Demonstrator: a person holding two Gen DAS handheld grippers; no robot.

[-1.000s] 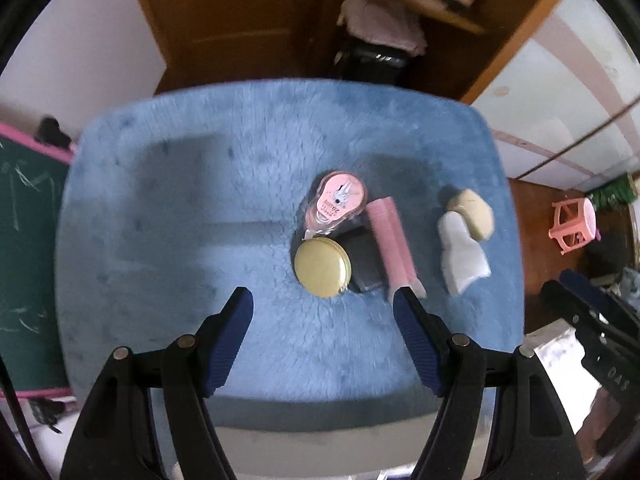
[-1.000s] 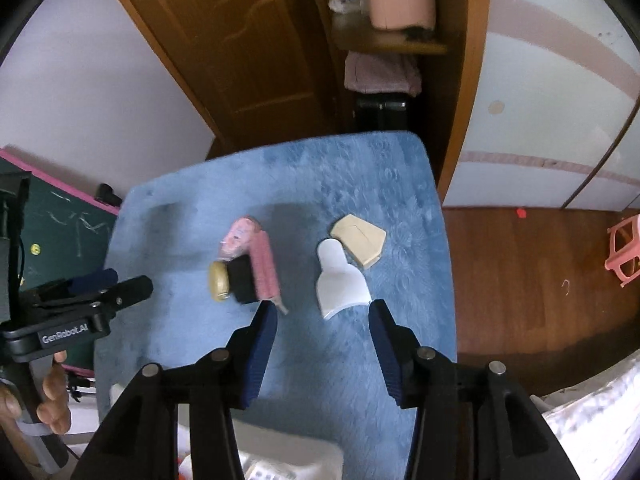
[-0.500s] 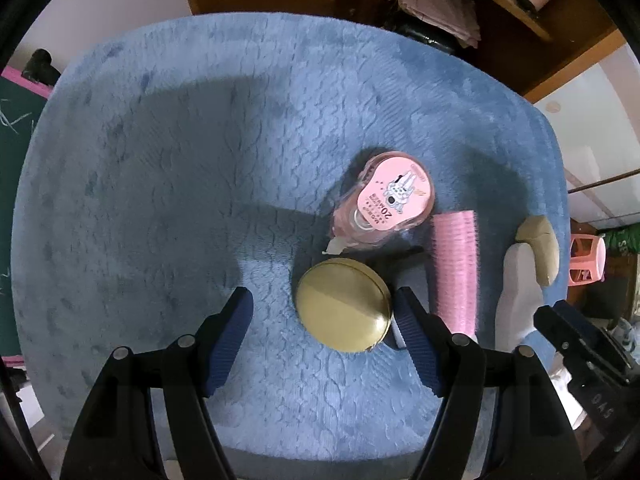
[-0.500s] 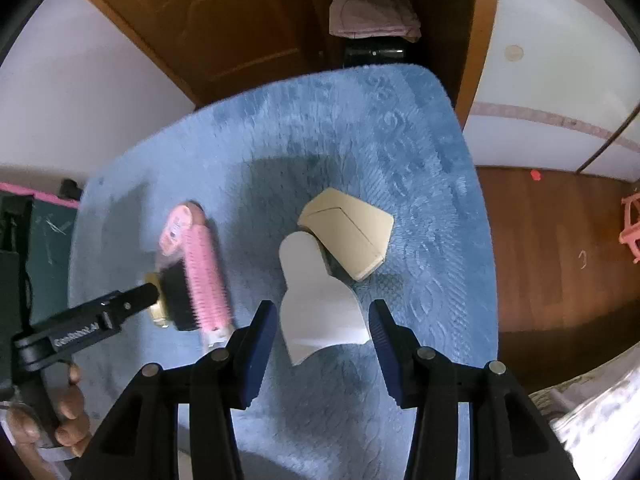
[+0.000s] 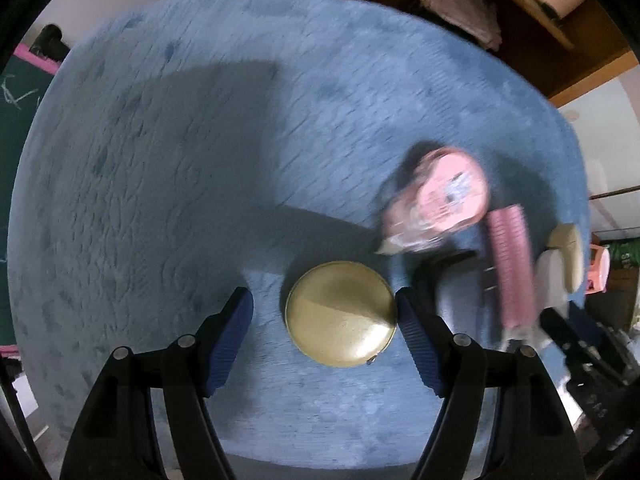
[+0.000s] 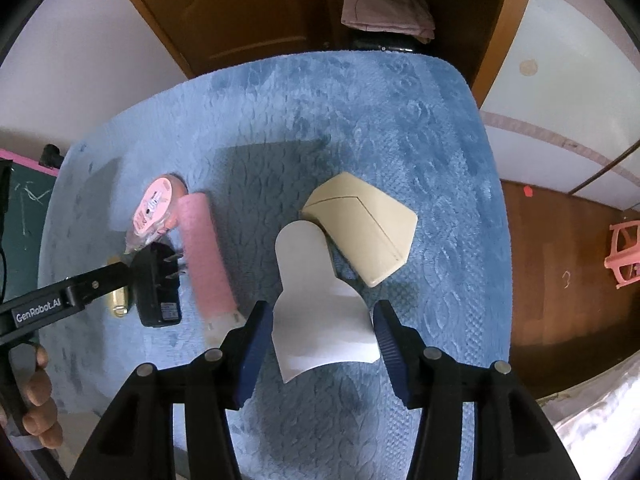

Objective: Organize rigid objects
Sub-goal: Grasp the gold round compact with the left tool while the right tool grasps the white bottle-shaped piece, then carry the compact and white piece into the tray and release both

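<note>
On a blue fluffy mat [image 6: 360, 120] lie a gold round tin [image 5: 342, 314], a pink tape dispenser [image 5: 440, 204], a pink hair roller [image 6: 204, 256], a black plug adapter [image 6: 154, 288], a white flared piece [image 6: 320, 312] and a beige angular piece [image 6: 364, 228]. My left gripper [image 5: 324, 320] points down, open, with the tin between its jaws; a gap shows on the tin's left side. My right gripper [image 6: 320, 336] straddles the white piece's wide end. Its jaws are opening and its pads do not press on the piece.
A wooden door and shelves with folded cloth [image 6: 388, 8] stand beyond the mat's far edge. A green chalkboard with pink frame [image 6: 24, 216] is on the left. Wooden floor with a pink stool [image 6: 624, 256] lies to the right. A hand [image 6: 36, 400] holds the left gripper.
Both grippers have sunk toward the mat. The gold tin now sits between the left jaws, the white piece between the right jaws, which stand wider apart.
</note>
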